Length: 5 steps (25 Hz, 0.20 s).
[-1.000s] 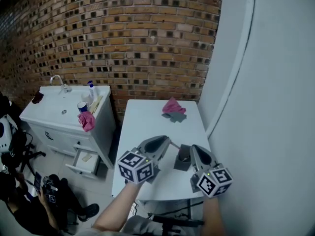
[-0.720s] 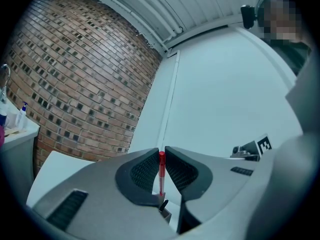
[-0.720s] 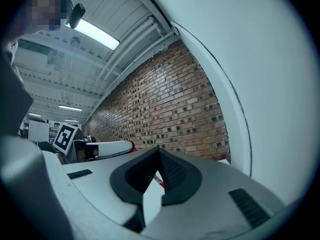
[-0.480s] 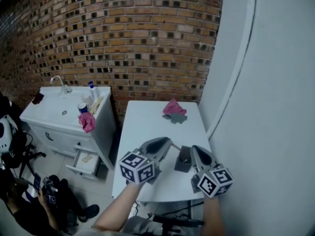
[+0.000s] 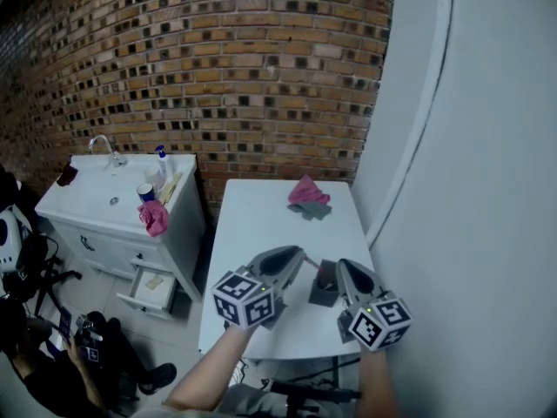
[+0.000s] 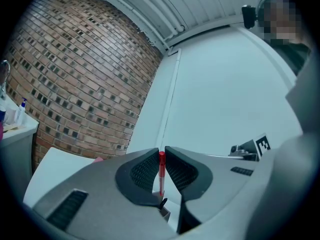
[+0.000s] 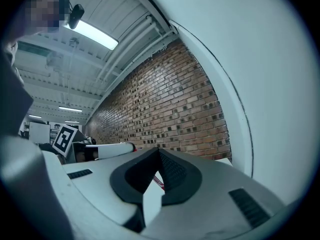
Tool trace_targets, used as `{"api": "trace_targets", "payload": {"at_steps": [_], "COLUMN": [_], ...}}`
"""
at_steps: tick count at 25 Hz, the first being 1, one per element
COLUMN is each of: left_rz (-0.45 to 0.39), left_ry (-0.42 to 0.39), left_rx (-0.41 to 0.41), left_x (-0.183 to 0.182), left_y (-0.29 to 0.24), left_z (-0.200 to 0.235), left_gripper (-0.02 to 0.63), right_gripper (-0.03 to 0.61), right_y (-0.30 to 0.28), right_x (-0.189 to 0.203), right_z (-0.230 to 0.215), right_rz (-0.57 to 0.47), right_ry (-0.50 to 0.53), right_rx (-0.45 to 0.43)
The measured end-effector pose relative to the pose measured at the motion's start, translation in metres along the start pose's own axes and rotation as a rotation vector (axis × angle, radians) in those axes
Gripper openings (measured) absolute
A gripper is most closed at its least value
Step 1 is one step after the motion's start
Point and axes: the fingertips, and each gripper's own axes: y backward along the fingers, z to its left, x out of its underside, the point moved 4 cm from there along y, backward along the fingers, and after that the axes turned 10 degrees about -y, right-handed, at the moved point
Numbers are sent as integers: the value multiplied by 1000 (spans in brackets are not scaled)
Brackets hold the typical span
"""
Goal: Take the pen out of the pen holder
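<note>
Pen (image 6: pixel 161 171): red, upright, pinched near its top by the left gripper (image 5: pixel 301 256). We judge its lower end sits in the pen holder (image 5: pixel 324 286), so the lift is not yet done. Right gripper (image 7: pixel 158 153), at 3 o'clock of the holder, has its tips together and empty; we think it is parked clear. Only the left gripper view shows the grip; only the head view shows the holder on the table (image 5: pixel 261 216).

Red pen (image 6: pixel 161 170) upright in pen holder (image 5: pixel 324 289)
</note>
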Motion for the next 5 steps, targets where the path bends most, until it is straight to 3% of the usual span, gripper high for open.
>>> {"api": "trace_targets", "payload": {"at_steps": [5], "left_rz": [-2], "left_ry": [0], "left_rx": [3], "left_x": [2], "left_y": [-2], "left_z": [0], "left_gripper": [43], "right_gripper": [-12], "right_y": [-1], "right_x": [2], "right_z": [-2], "right_rz": [-2], "right_ry": [-3], "right_rx": [1]}}
